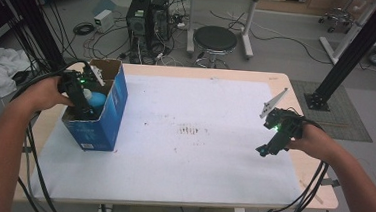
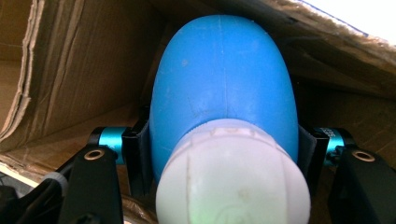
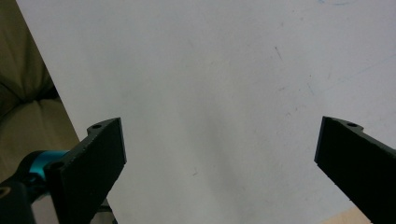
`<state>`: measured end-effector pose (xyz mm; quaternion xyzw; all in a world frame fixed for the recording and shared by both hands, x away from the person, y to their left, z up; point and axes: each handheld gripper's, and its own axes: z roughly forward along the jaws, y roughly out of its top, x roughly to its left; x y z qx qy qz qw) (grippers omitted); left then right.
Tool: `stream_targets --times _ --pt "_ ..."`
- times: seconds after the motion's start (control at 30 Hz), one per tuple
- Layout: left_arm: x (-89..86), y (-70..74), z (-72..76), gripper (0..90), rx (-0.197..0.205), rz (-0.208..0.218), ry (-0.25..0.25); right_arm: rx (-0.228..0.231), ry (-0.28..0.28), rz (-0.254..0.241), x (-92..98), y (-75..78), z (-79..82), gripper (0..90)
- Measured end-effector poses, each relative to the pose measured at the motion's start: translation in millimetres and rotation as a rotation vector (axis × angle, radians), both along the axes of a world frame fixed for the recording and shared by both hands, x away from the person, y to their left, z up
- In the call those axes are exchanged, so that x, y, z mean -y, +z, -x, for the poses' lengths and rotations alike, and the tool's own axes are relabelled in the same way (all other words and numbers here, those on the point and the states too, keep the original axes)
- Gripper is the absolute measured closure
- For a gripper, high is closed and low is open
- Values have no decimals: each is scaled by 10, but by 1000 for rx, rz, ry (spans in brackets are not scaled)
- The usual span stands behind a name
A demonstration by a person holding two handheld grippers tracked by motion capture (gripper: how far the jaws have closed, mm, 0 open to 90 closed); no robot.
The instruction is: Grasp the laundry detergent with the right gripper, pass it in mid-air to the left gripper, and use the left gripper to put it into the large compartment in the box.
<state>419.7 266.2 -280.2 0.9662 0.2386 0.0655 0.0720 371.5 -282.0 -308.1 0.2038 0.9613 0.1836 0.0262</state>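
Observation:
A blue rounded bottle with a white cap sits between the jaws of my left gripper, which is shut on it. Brown cardboard walls surround it in the left gripper view. From above, the left gripper reaches down into an open blue cardboard box at the table's left, with the bottle inside its opening. My right gripper hovers over the white sheet at the right, tilted down. Its jaws stand wide apart in the right gripper view with nothing between them.
The box stands upright near the left edge of the table. A few dark smudges mark the sheet's middle. Cables trail from both grippers off the front edge. A stool and computer towers stand beyond the table.

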Motion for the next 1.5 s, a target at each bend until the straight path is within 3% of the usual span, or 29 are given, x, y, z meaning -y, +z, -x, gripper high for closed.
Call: stream_targets --times 0.1,0.33,0.4,0.73,0.93,1.07,1.27,1.37,1.5 --pt "-20 36 1 348 16 19 20 2 7 0 -7 -2 5 10" --pt "-155 318 60 259 81 52 56 4 10 2 -34 -4 13 10" --pt "-159 387 91 254 97 73 51 3 17 1 -60 -6 14 10" --pt "-135 636 194 254 138 92 39 9 26 1 -99 8 46 10" --pt "-107 819 267 254 135 172 51 17 18 -9 -57 33 67 10" --pt "-29 897 317 254 129 199 40 24 12 -18 -38 48 74 10" --pt "190 1016 390 254 114 206 25 32 3 -27 -19 76 77 10" --pt "327 1083 428 254 121 220 -13 32 1 -27 -19 87 83 10" --pt "506 1102 436 254 91 223 -69 37 0 -29 -24 98 94 10"
